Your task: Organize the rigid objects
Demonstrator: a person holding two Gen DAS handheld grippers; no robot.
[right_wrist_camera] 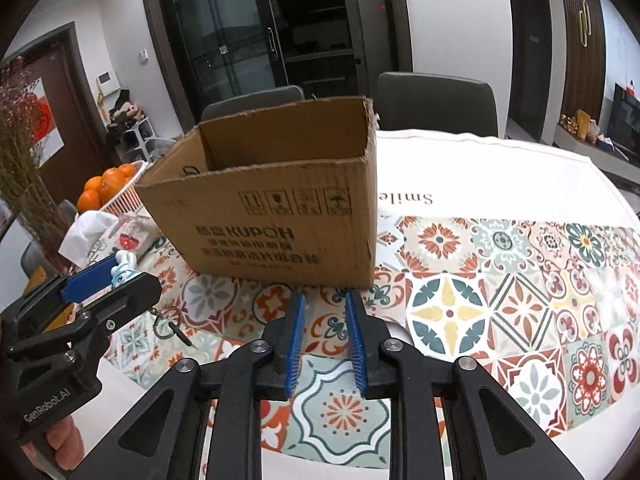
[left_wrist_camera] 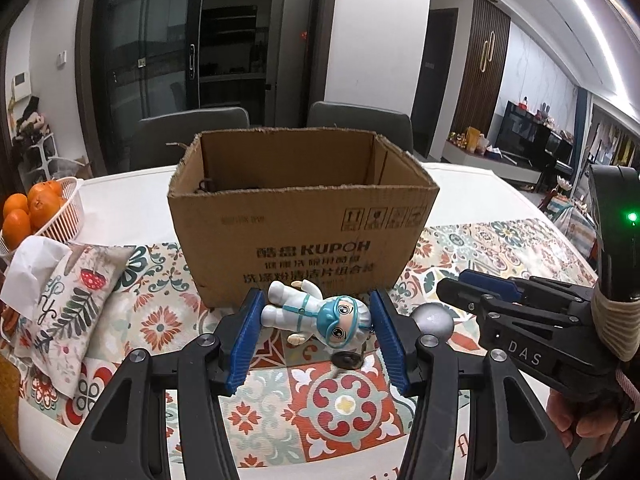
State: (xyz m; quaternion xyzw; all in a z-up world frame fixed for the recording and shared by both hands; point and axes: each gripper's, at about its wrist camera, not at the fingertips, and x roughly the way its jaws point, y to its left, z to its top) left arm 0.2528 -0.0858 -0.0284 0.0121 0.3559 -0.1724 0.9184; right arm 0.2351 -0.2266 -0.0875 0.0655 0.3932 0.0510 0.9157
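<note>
The small plastic figurine in a white protective suit with a turquoise cap and goggles [left_wrist_camera: 320,314] lies across the gap of my left claw [left_wrist_camera: 316,336], head toward the right pad, legs toward the left. Both ribbed blue pads press its ends, so the left claw is clamped on it. A metal key ring with a small dark pin [right_wrist_camera: 170,326] dangles beneath it, just above the patterned tile-print tablecloth [right_wrist_camera: 500,280].

Open brown cardboard box printed KUPOH [left_wrist_camera: 304,216] stands on the desk [right_wrist_camera: 460,152] just beyond the figurine. Some dark item shows inside near its left wall; cannot tell what.

Silvery grey ball [left_wrist_camera: 434,318] sits on the cloth right of my left claw, near the tip of my right claw [left_wrist_camera: 456,292], which comes in from the right edge of the left view. Can't tell if they touch.

Right claw [right_wrist_camera: 324,340] in its own view: blue pads parted by a narrow gap, nothing between them, only cloth below. A pale rounded shape peeks out beside its right finger.

Far left on the desk: white plastic basket [left_wrist_camera: 64,216] of oranges [left_wrist_camera: 30,208], a fabric-covered tissue holder [left_wrist_camera: 72,300] with white tissue poking out. Two grey chairs [right_wrist_camera: 436,100] behind the desk.
</note>
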